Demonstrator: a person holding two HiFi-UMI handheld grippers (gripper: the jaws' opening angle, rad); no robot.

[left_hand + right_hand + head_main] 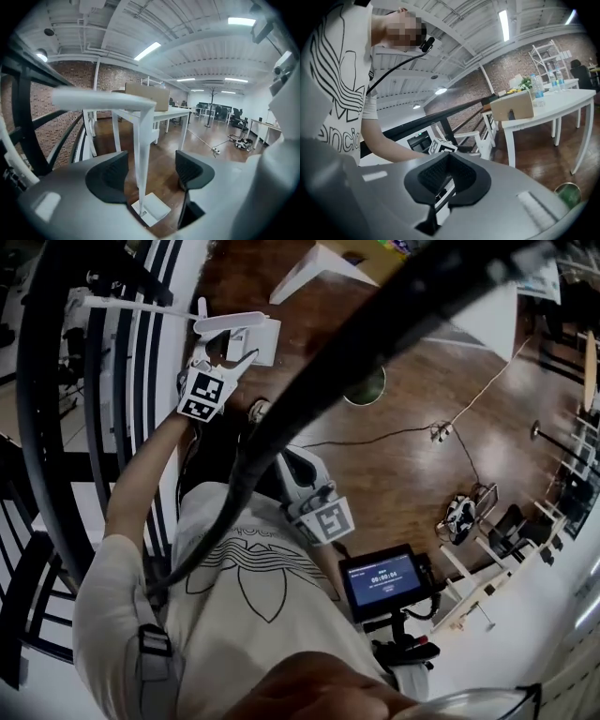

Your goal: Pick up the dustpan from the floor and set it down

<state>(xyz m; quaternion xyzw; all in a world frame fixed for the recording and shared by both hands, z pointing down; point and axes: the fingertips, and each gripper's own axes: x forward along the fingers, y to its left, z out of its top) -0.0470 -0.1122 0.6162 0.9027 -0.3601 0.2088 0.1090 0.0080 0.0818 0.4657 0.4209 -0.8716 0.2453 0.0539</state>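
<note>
The white dustpan [261, 339] stands on the wooden floor beside the black railing, its long handle [230, 322] upright. In the left gripper view the pan [151, 208] lies low between my jaws and the handle [141, 154] rises through the gap, nearer the left pad [110, 176], with no pad pressing on it. My left gripper [228, 351] [152, 171] is open around that handle. My right gripper [298, 479] hangs by the person's waist, away from the dustpan. Its pads meet in the right gripper view, so the right gripper [447, 176] is shut with nothing in it.
A black railing [56, 381] runs along the left. White tables [319, 263] [164, 115] stand beyond the dustpan, one bearing a cardboard box [147, 96]. A green round object [366, 385] and a cable with a power strip [441, 432] lie on the floor. A small screen [382, 579] is near the person.
</note>
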